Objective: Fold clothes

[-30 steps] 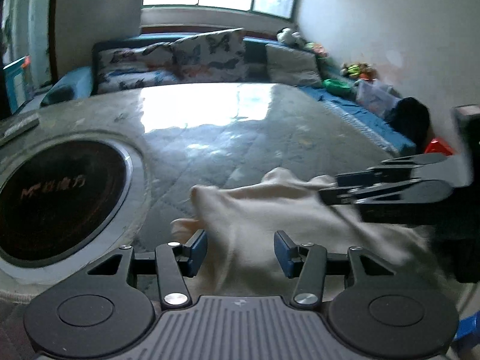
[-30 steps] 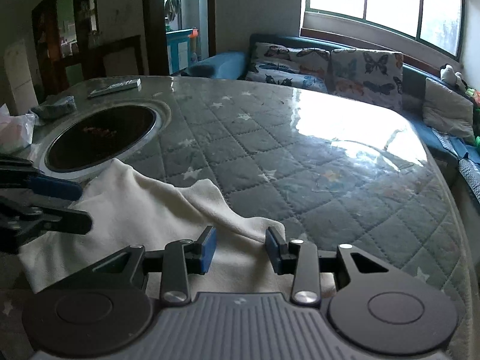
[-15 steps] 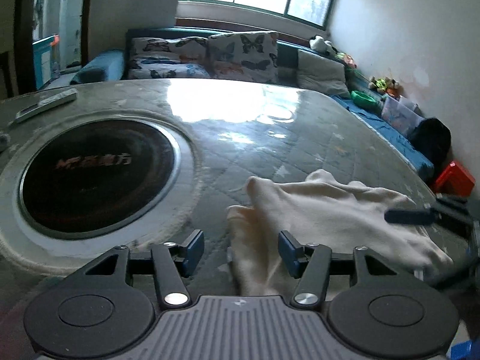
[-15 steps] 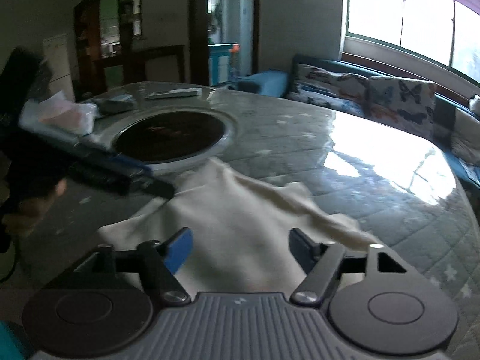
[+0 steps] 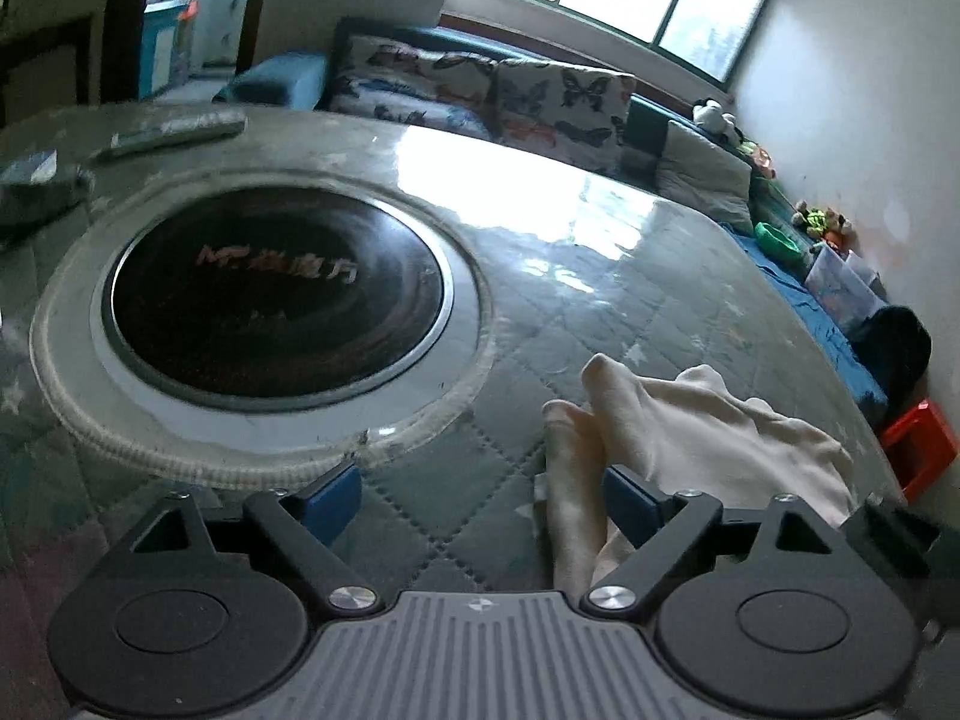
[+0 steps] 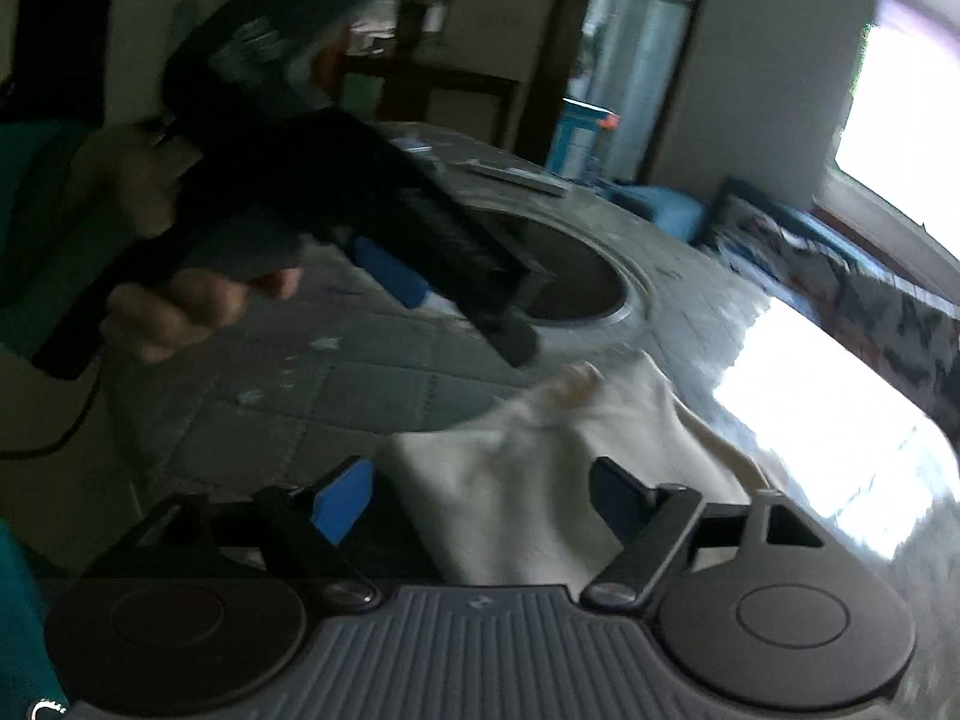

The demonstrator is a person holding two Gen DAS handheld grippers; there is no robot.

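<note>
Cream garment (image 5: 690, 426) lies rumpled at the table's (image 5: 600, 276) near edge beside the round inset | my left gripper (image 5: 480, 498) and right gripper (image 6: 480, 495) both spread wide, empty, hovering over it, I judge to pick corners

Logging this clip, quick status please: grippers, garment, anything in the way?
Left gripper open, empty. Right gripper open, empty. Cream garment lies rumpled on the quilted table, unfolded. Nothing on the cloth; round black inset sits beside it.
</note>
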